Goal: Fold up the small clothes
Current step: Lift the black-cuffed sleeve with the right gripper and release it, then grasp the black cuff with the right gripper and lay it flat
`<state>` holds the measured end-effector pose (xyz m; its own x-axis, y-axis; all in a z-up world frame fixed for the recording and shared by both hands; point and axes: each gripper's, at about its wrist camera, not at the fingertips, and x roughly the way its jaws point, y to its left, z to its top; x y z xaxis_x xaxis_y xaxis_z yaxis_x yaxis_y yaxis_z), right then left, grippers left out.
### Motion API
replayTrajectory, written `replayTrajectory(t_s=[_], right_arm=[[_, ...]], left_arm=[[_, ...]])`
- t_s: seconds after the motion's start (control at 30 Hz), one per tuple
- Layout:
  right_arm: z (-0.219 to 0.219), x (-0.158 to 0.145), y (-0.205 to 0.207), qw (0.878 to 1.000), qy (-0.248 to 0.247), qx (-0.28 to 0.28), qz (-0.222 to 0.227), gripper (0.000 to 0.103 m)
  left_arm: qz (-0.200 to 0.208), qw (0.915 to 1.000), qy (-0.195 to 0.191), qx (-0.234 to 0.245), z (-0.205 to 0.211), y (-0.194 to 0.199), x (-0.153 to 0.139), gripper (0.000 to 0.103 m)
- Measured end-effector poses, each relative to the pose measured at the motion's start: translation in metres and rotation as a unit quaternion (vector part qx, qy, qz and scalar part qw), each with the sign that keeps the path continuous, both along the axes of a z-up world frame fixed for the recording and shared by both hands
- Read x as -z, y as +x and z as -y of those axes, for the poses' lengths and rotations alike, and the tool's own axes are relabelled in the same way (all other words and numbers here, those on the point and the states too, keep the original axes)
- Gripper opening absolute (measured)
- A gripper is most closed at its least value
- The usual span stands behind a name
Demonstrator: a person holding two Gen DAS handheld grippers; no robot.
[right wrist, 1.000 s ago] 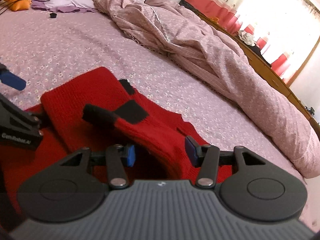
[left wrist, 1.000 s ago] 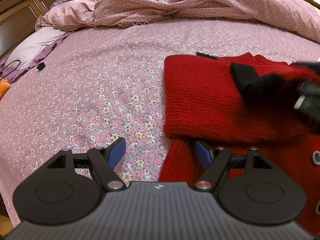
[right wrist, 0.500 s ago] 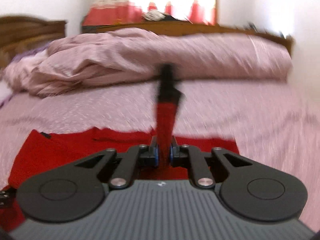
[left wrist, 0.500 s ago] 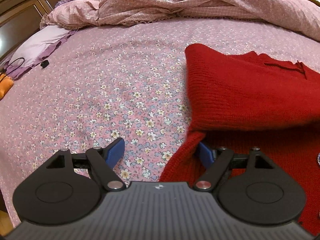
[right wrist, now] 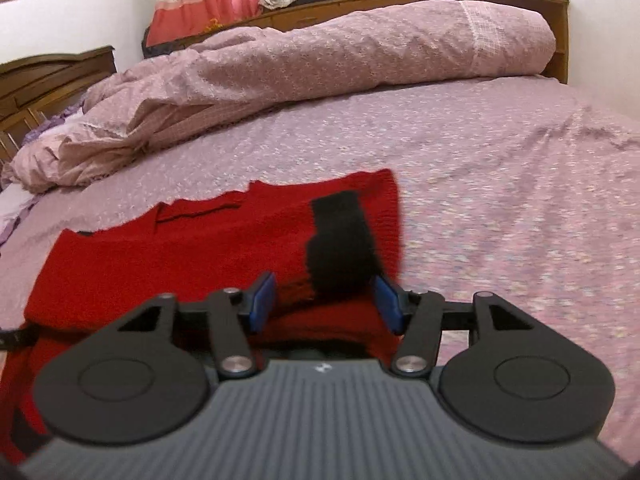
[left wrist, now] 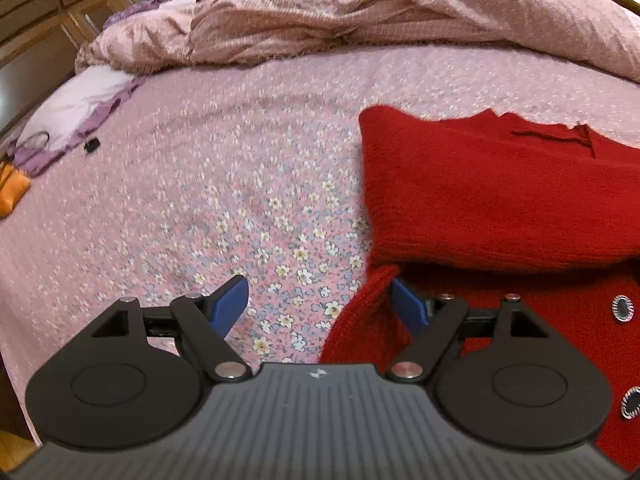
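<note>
Your left gripper is gaping, sweater edge inside | your right gripper is just opening, black cuff lying loose between jaws.

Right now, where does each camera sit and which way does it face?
Left wrist: behind the left tool, angled down at the floral sheet and the red sweater edge; its open blue fingers show.
Right wrist: behind the right tool, facing the sweater's black cuff; jaws just opened.
Shared: sweater, sheet, pink quilt.

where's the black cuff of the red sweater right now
In the right wrist view, the black cuff lies on the red sweater near its right edge, just ahead of the right gripper.
</note>
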<state>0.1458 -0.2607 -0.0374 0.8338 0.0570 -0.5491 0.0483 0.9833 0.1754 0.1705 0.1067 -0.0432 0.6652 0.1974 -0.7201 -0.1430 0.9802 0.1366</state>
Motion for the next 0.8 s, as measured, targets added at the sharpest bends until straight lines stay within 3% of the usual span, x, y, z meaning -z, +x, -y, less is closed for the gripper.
replayTrajectory(t_s=[0.17,0.37,0.47,0.6,0.67,0.7,0.8], right_arm=[[0.018,-0.024,-0.012,1.0,0.0,-0.006,0.029,0.056],[0.024,-0.037,0.024,0.999,-0.013,-0.014,0.045,0.056],[0.026,-0.026,0.056,1.0,0.009,-0.014,0.018,0.056],[0.022,-0.005,0.084,0.999,0.019,-0.024,-0.026,0.056],[0.018,0.006,0.09,0.998,0.019,-0.033,-0.046,0.057],[0.016,0.01,0.091,0.998,0.017,-0.038,-0.053,0.055],[0.011,0.01,0.084,0.998,0.0,-0.046,-0.033,0.015]], left_arm=[[0.022,0.9995,-0.008,0.02,0.005,-0.005,-0.023,0.082],[0.036,0.997,-0.039,0.055,0.019,0.012,-0.039,0.082],[0.042,0.9945,-0.058,0.077,0.028,0.027,-0.038,0.082],[0.05,0.986,-0.111,0.113,0.03,0.048,-0.028,0.082],[0.045,0.9857,-0.117,0.113,0.031,0.057,-0.021,0.082],[0.045,0.986,-0.113,0.114,0.031,0.06,-0.018,0.082],[0.046,0.9867,-0.101,0.119,0.034,0.07,-0.013,0.082]])
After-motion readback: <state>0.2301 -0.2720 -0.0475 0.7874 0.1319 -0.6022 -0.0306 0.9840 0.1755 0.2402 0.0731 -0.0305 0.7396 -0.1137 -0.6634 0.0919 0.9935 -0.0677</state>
